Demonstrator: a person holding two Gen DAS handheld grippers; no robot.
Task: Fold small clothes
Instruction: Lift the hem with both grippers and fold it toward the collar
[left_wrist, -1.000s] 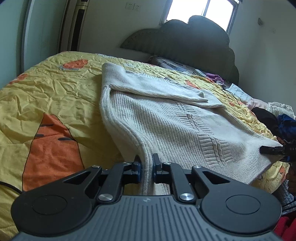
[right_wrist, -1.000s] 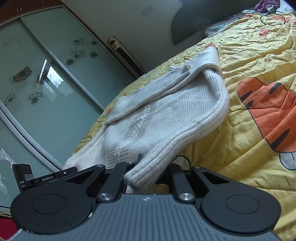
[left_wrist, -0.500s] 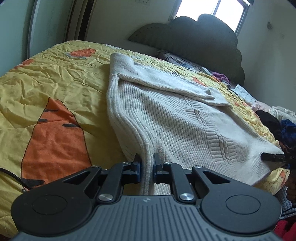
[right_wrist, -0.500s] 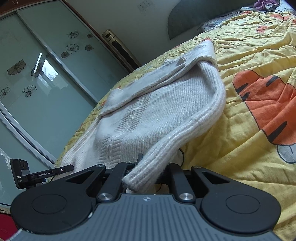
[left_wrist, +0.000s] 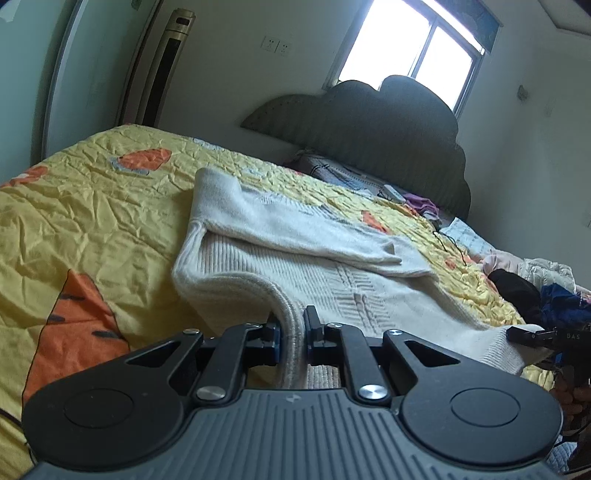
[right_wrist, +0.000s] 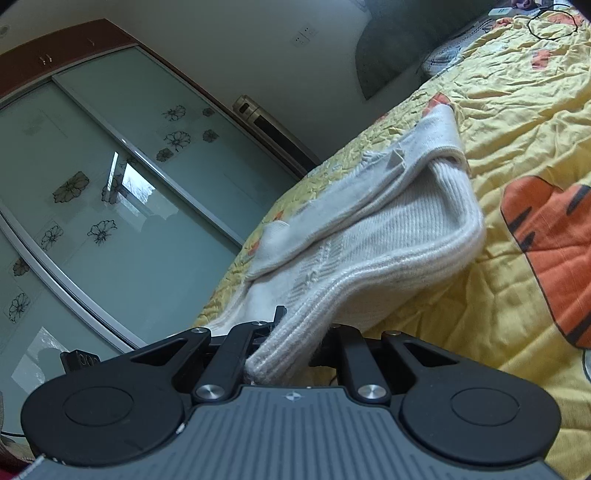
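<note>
In the left wrist view, the left gripper (left_wrist: 291, 334) has its jaws clenched on the ribbed hem of a cream knit sweater (left_wrist: 280, 254), the fabric rising in a thick fold between the blue-padded fingers (left_wrist: 275, 338). The sweater lies across a yellow quilt (left_wrist: 92, 206) printed with orange carrot shapes, one sleeve folded over its chest and pointing toward the right. At the far right edge of the hem, the tip of the right gripper (left_wrist: 532, 338) pinches the other corner, lifting it just off the bedding. Behind the sweater stands a dark cloud-shaped headboard (left_wrist: 369, 122) under a bright window (left_wrist: 417, 48). A heap of dark and blue clothes (left_wrist: 546, 291) lies on the right side of the bed, and a tall standing air conditioner (left_wrist: 166, 70) occupies the left corner of the room.

In the right wrist view, the right gripper (right_wrist: 295, 339) is closed on the sweater's (right_wrist: 388, 229) hem corner, the rolled ribbed edge bunched thickly between its jaws and partly hiding the right finger. From there the garment stretches away over the quilt (right_wrist: 517, 129), its near edge raised and sagging, with the folded sleeve lying on top. The left gripper's tip (right_wrist: 79, 360) shows low at the left. Sliding wardrobe doors (right_wrist: 92, 184) with flower decals fill the left side.
</note>
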